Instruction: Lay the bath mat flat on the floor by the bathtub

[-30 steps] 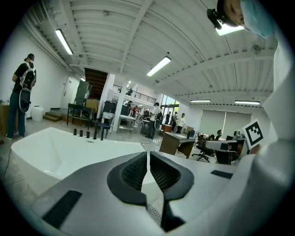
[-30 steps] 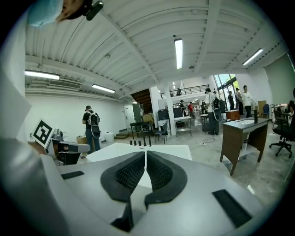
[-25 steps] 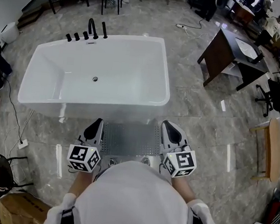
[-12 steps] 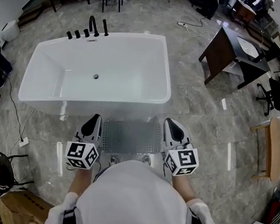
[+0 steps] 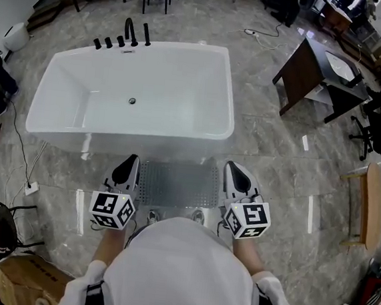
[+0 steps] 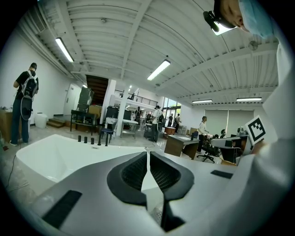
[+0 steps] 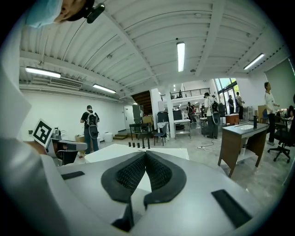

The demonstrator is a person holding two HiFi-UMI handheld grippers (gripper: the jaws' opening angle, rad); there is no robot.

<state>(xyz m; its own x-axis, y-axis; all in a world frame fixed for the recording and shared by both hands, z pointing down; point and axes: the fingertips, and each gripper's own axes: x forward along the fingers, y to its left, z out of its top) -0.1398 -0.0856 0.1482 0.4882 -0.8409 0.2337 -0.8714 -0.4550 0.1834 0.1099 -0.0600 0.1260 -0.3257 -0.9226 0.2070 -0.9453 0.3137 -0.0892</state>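
Observation:
The grey perforated bath mat lies flat on the marble floor, right against the near side of the white bathtub. My left gripper hovers over the mat's left edge, shut and holding nothing. My right gripper hovers over the mat's right edge; its jaws have just closed the last bit, with nothing between them. In the left gripper view the left gripper has its pads together, with the bathtub beyond. The right gripper view shows the right gripper shut too, pointing over the bathtub.
Black faucet fittings stand on the tub's far rim. A dark desk and office chairs are at the right, with a wooden stool nearer. A cable and socket lie on the left. A person with a backpack stands far left.
Both grippers stay over the mat's edges. The head view has shifted slightly, so the tub sits a little higher in the picture.

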